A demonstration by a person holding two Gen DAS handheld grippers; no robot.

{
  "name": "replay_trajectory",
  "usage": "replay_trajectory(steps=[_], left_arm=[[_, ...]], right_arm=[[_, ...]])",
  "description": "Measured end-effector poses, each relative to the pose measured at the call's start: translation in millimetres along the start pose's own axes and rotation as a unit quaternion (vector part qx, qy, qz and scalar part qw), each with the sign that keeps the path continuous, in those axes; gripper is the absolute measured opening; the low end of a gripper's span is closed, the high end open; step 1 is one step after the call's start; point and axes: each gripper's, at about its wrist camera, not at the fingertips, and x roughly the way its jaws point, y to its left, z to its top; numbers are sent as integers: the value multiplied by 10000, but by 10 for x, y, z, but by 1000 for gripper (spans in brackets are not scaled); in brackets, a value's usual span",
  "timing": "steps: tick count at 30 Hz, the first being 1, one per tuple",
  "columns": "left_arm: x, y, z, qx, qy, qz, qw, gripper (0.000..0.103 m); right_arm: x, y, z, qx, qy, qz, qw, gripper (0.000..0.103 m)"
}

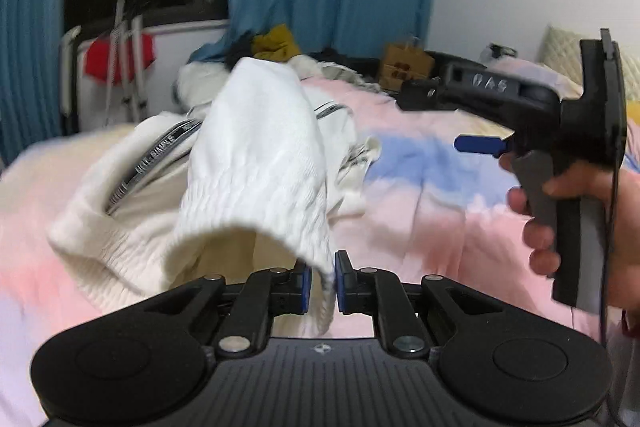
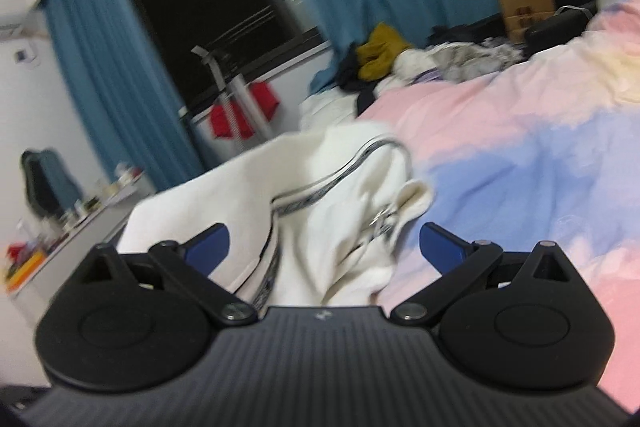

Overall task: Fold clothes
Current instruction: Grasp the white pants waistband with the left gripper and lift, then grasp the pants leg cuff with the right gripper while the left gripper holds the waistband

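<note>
At nine o'clock we see the white jacket (image 1: 168,187) heaped on the pink-and-blue bed (image 1: 432,195). At six o'clock our left tool (image 1: 321,283) is clamped on its ribbed sleeve cuff (image 1: 256,211). At three o'clock our right tool (image 2: 324,247) gapes wide, gripping nothing.

White handwritten characters, roughly "0A5", can be read on the black body of the right claw (image 1: 478,143). Lettering printed along the white garment's striped band (image 1: 156,155) is too blurred to be read.
</note>
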Motion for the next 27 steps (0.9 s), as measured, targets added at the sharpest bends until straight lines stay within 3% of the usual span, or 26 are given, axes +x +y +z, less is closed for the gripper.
replay_trajectory(steps=[2,5,8,10,14,20,22,25,27], left_arm=[[-107,64,-98,-186,-26,6,9998,29],[-295,210,-125,-515,-106,-78,9986,37],[-540,374,-159,-851,-313,-50,9959,49],[-631,500,-50,-1055,-441,148,9933,55],[-699,792,12,-1565,-600,481,9847,56],[-683,1238,-4,-2494,-833,722,9621,56],[-676,1350,-18,-2768,-882,719,9542,56],[-635,1505,-37,-3071,-923,648,9450,56],[-607,1557,-66,-3188,-904,562,9418,56]], right_arm=[[-45,113,-31,-205,-28,112,9997,103],[-119,268,-52,-439,-160,326,9984,103],[-112,439,-115,-707,-6,570,9959,103],[-90,565,-195,-960,122,624,9933,103],[-219,831,-324,-1393,180,994,9851,100],[-336,1327,-691,-2720,554,967,9558,100],[-283,1453,-835,-3269,676,920,9382,99],[-214,1607,-1038,-3987,875,789,9095,92],[-167,1602,-1132,-4208,1065,576,8991,76]])
